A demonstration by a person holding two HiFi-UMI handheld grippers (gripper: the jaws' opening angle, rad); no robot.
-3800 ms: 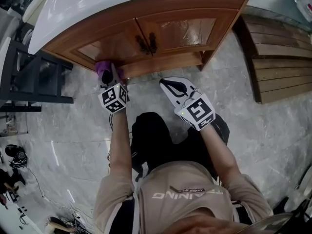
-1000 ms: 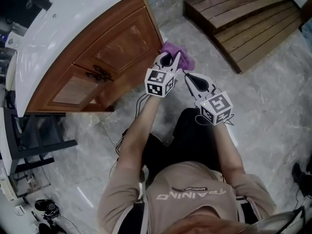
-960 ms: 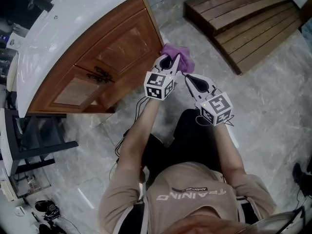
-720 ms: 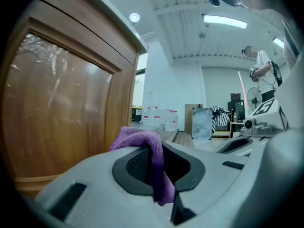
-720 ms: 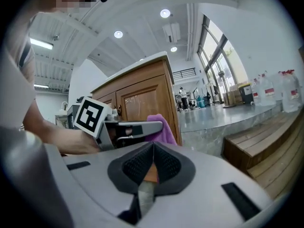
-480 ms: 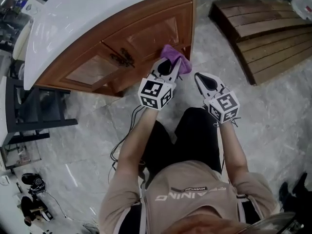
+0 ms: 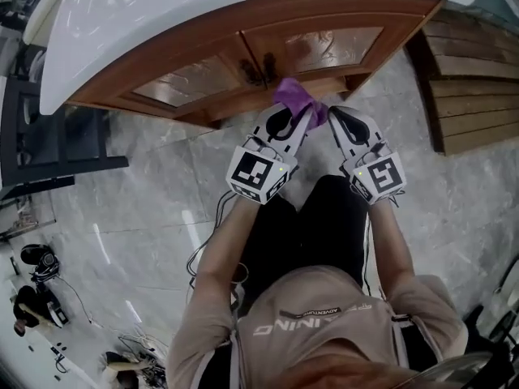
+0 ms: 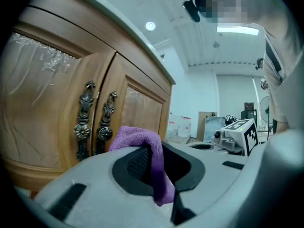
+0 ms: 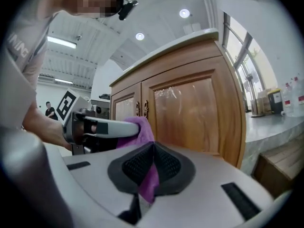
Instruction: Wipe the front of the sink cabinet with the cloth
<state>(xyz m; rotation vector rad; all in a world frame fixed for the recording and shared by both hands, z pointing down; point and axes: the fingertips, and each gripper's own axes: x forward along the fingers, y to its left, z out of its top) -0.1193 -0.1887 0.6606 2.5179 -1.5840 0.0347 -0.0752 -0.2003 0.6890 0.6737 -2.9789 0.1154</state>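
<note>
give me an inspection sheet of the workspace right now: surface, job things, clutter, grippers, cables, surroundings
surface: wooden cabinet front, both doors shut, ornate handles at the middle, white countertop above
job's things: purple cloth held low on the front, just beside the handles; contact with the wood cannot be told
clutter: nothing seen right in front of the cabinet
grippers: left gripper shut on the cloth; right gripper shut on the same cloth, the two side by side
cables: thin lead hanging by the person's left arm and leg
surroundings: grey marble floor; wooden steps to the right; dark frame to the left
</note>
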